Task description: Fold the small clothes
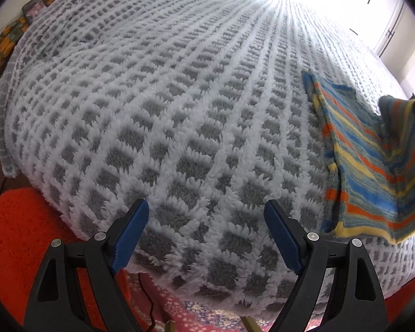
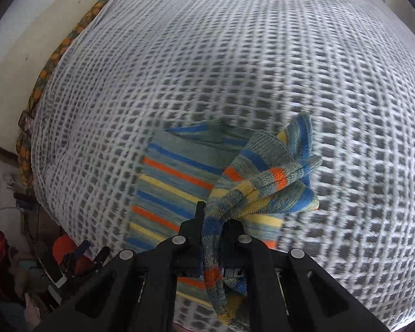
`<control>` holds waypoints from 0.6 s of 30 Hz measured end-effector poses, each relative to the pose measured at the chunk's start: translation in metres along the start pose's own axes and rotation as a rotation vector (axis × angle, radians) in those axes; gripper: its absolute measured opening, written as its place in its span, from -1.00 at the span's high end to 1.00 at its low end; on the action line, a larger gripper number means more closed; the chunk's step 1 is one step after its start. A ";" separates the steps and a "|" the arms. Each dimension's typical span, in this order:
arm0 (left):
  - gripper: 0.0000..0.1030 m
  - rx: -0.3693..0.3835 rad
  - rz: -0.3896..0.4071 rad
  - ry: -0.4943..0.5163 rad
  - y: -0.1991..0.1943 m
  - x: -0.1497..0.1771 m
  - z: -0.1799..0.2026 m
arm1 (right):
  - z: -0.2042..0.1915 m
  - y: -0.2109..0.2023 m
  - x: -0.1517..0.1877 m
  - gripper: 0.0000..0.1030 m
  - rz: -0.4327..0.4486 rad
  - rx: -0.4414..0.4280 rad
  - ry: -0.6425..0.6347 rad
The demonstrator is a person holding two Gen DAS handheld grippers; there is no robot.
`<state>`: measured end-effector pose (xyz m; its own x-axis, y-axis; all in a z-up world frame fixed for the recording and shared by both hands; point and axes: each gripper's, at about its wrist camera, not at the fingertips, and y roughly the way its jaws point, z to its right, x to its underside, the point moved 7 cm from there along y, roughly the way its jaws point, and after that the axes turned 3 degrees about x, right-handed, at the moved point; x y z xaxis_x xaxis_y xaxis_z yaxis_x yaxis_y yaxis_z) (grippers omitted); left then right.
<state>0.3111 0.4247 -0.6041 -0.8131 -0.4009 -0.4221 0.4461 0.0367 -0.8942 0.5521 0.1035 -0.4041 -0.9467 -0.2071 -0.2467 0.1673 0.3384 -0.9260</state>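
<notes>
Work surface is a bed under 1 fluffy white-and-grey checked blanket (image 1: 179,110), an orange-green flowered sheet (image 1: 2,52) showing along its far edge by the pale wall. Bright window glare at the top of the left wrist view. Red rug (image 1: 16,238) on the floor below the bed's near corner. 1 striped cloth (image 2: 174,182), blue/orange/yellow, lies on the blanket to the right of the left gripper (image 1: 206,238), whose blue-padded jaws stand wide apart, holding nothing. Right gripper (image 2: 214,221) jaws are clamped on a bunched corner of that cloth, lifted off the blanket; the rest lies flat.
</notes>
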 end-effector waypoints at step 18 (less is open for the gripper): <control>-0.68 0.019 -0.015 -0.078 0.005 0.002 -0.019 | -0.048 0.000 0.003 -0.60 0.091 -0.215 0.063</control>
<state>0.3047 0.4414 -0.6125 -0.7884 -0.4715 -0.3952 0.4419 0.0129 -0.8970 0.5362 0.1469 -0.3914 -0.9467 -0.1115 -0.3023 0.1971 0.5420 -0.8170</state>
